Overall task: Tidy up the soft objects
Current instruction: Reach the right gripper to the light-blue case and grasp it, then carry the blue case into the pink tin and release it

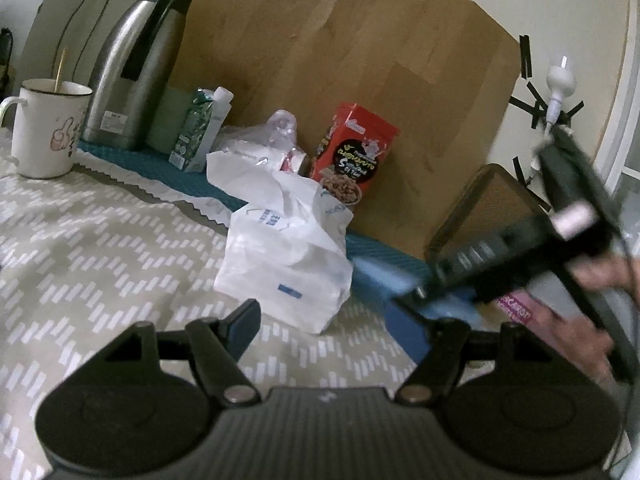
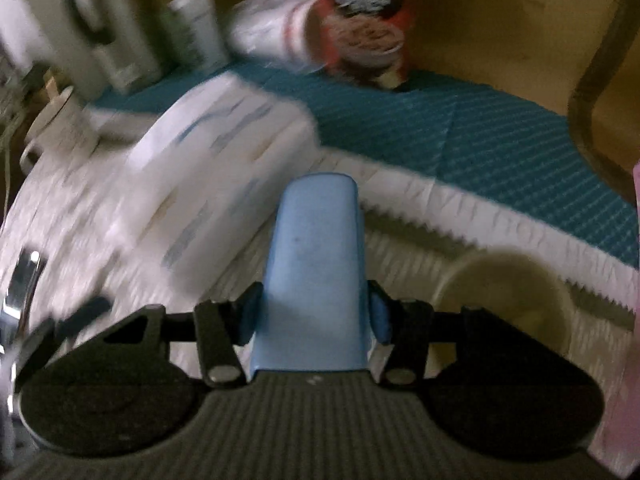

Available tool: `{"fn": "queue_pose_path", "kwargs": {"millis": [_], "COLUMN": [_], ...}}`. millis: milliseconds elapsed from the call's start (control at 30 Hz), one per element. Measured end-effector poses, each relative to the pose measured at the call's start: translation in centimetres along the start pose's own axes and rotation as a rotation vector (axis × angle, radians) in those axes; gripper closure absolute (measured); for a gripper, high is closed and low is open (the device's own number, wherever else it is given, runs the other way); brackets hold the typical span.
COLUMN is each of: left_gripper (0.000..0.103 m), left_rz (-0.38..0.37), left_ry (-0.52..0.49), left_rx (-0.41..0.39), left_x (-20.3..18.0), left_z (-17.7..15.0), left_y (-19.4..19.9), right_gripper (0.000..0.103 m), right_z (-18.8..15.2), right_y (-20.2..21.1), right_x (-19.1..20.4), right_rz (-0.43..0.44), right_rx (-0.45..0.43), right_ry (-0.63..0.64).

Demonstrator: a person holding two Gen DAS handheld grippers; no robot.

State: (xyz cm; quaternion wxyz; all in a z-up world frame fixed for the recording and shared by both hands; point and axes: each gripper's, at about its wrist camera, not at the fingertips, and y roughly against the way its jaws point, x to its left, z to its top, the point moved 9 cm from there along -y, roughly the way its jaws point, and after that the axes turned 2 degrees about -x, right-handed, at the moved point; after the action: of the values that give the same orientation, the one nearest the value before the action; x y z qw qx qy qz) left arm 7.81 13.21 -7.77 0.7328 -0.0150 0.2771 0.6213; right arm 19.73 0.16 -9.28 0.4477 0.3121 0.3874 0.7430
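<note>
The right hand-held gripper point(image 2: 314, 320) is clenched on a light-blue soft pad point(image 2: 316, 264) above the counter's point(image 1: 80, 248) near edge, while the left hand-held gripper point(image 1: 340, 320) hangs released before the untouched white bag point(image 1: 288, 256) mid-counter, so sorting looks barely begun.

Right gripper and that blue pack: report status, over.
Right gripper clamped on light blue pack. Left gripper open, empty, facing white tissue pack. Cream cup just right of the blue pack.

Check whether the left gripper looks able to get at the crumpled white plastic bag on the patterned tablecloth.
Probably yes. The crumpled white plastic bag sits just ahead of the left gripper, whose jaws stand apart and empty, with only bare patterned tablecloth between them.
</note>
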Motion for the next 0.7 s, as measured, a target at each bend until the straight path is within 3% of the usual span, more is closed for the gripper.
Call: {"fn": "queue_pose_path", "kwargs": {"millis": [233,400,533,600,700], "left_gripper": [0.032,0.031,0.03,0.03,0.03], "left_rz": [0.014,0.018,-0.019,-0.007,-0.068], "left_ry": [0.036,0.005,0.004,0.014,0.025], "left_rx": [0.025,0.047,0.11,0.142,0.196], "left_x": [0.7,0.3,-0.1,-0.5,-2.8], "left_z": [-0.1,-0.4,-0.8,-1.4,-2.8], "left_y": [-0.2,-0.5,-1.2,-0.9,0.0], "right_gripper": [0.047,0.046,0.031,0.03,0.03], "right_z": [-7.8,-13.3,-15.8,-16.5,-17.1], "right_y": [3.4,5.4,7.3,8.1,8.7], "right_x": [1.3,-0.2,-1.4,-1.3,-1.4], "right_rz": [0.05,0.017,0.014,0.009,0.002], "right_rx": [-0.08,-0.241,-0.365,-0.426,-0.473], "right_ry": [0.101,0.084,0.042,0.041,0.079]}}
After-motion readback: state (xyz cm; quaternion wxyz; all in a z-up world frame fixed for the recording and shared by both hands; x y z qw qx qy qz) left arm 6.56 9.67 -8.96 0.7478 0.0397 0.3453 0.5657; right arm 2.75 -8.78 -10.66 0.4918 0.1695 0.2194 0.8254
